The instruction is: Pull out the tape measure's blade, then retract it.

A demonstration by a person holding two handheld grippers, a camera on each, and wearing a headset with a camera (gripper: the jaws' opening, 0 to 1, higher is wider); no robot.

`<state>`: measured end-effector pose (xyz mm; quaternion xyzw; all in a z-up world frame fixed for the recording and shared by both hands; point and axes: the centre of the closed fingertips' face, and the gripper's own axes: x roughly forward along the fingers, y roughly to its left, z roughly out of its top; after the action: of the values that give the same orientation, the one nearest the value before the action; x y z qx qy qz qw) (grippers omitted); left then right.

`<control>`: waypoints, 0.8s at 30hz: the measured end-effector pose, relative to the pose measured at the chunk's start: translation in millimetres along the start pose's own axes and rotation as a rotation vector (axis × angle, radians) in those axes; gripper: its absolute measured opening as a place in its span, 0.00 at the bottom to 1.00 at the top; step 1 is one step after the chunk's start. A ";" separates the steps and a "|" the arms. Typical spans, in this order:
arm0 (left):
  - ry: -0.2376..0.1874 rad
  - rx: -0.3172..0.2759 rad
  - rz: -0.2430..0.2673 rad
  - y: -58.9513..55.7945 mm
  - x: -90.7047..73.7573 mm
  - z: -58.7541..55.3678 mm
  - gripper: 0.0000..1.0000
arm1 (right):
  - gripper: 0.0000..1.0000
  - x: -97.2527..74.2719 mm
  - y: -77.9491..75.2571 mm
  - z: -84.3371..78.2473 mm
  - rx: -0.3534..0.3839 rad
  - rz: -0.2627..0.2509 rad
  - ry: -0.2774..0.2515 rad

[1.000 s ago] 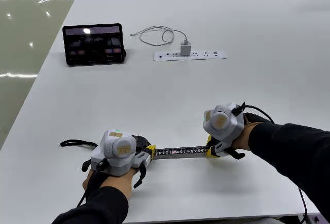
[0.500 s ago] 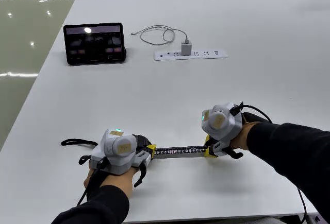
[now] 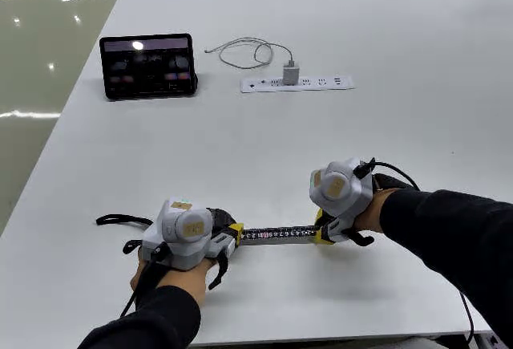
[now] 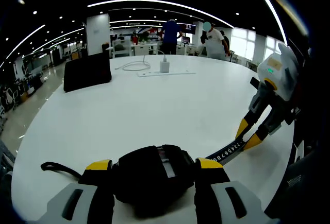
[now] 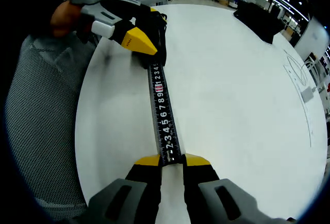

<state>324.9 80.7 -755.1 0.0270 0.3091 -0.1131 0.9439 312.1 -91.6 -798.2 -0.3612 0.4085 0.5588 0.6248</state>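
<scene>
Tightly, left hand-held gripper (image 4: 154,164) clamps tape measure (image 4: 154,178); right hand-held gripper (image 5: 171,160) pinches blade (image 5: 161,112), tip hidden.

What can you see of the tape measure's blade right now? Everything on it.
The black tape-measure blade, with white numerals and a red 10, is a thin flat strip. A short stretch is out, straight, printed face up, low along the white table; contact with it is unclear. One end enters the black case clamped in the left gripper; the right gripper has its yellow-tipped jaws shut on the other end.
</scene>
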 end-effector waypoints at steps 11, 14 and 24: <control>-0.001 -0.003 -0.001 0.1 0.1 -0.1 0.59 | 0.11 1.3 0.7 7.2 0.007 -0.001 -0.018; -0.001 -0.004 -0.002 0.0 -0.1 -0.3 0.59 | 0.11 1.6 0.8 8.0 0.016 -0.007 -0.015; 0.000 -0.009 -0.005 -0.2 -0.4 -0.8 0.59 | 0.11 4.0 1.6 12.3 0.006 0.002 -0.022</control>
<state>324.0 80.8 -755.5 0.0221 0.3098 -0.1141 0.9437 312.0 -78.6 -796.9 -0.3527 0.4036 0.5620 0.6299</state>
